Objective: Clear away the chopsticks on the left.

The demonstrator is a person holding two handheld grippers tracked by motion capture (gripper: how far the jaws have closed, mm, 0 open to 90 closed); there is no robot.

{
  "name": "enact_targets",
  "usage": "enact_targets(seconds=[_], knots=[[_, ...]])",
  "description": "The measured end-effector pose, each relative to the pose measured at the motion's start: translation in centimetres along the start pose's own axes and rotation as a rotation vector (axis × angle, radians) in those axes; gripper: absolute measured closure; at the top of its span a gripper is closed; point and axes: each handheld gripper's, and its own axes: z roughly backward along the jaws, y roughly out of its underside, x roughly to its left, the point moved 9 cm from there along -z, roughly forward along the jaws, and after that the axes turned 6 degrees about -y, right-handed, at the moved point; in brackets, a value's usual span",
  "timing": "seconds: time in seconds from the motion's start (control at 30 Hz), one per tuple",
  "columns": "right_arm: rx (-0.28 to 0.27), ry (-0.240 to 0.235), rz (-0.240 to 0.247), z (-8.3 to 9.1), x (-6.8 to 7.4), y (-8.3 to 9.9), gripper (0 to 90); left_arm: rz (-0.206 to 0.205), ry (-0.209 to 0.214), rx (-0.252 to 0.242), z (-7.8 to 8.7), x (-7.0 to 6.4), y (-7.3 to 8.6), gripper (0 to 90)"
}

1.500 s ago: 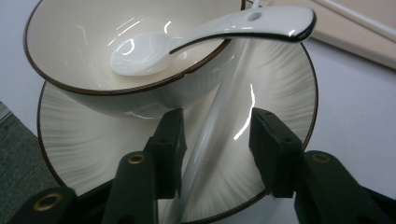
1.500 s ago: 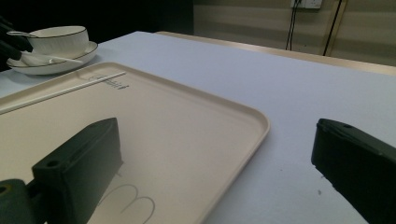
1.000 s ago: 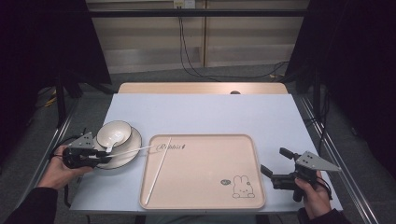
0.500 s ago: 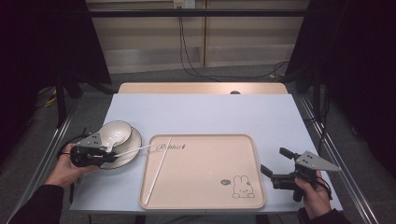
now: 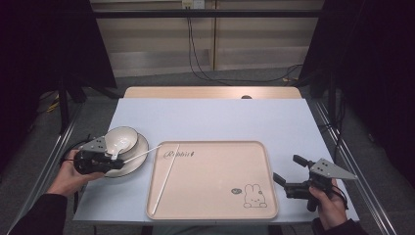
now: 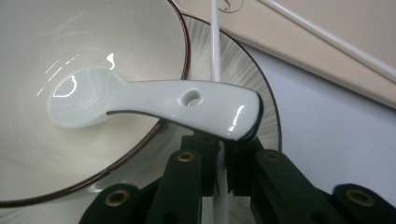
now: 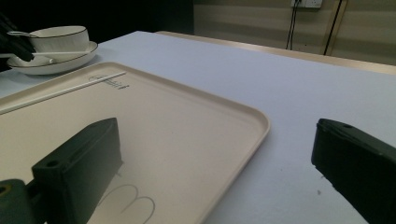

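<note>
My left gripper (image 5: pixel 116 162) (image 6: pixel 223 149) is shut on a thin white chopstick (image 5: pixel 142 153) (image 6: pixel 215 51). The stick runs across a ribbed plate (image 5: pixel 132 165) (image 6: pixel 254 74) toward the beige tray (image 5: pixel 210 196) (image 6: pixel 327 65). On the plate stands a white bowl (image 5: pixel 128 137) (image 6: pixel 116 28) with a white ceramic spoon (image 5: pixel 115 147) (image 6: pixel 154 100) in it; the spoon's handle sticks out over my left jaws. A second chopstick (image 5: pixel 165 179) (image 6: pixel 336 42) (image 7: pixel 60 91) lies on the tray. My right gripper (image 5: pixel 288 169) (image 7: pixel 215 140) stands open and holds nothing, right of the tray.
The tray has a rabbit drawing (image 5: pixel 253 197) near its right front corner. The pale blue table (image 5: pixel 220 117) ends at a wooden strip (image 5: pixel 210 92) at the back. Cables (image 5: pixel 195 49) hang against the far wall.
My left gripper has edged a little to the right over the plate's near side with the chopstick. The right gripper has stayed where it was.
</note>
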Motion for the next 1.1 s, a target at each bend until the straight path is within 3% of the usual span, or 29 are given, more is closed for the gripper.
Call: enact_targets(seconds=[0.23, 0.63, 0.9, 1.03, 1.1], knots=[[-0.005, 0.006, 0.001, 0.0, -0.1, -0.1, 1.5, 0.041, 0.009, -0.022, 0.6, -0.7, -0.2, 84.7], [-0.007, 0.002, 0.000, 0.0, 0.0, -0.1, 1.5, 0.178, 0.001, -0.088, 2.2, -1.9, -1.0, 84.6], [-0.009, 0.000, 0.001, 0.1, 0.1, -0.1, 1.5, 0.218, 0.025, -0.117, 3.3, -3.3, -1.8, 84.6], [-0.008, -0.001, 0.000, 0.1, 0.1, -0.1, 1.5, 0.243, 0.018, -0.129, 3.6, -3.9, -1.9, 84.5], [-0.009, -0.002, 0.000, 0.1, 0.1, -0.1, 1.5, 0.240, 0.006, -0.111, 3.8, -4.1, -1.8, 84.5]])
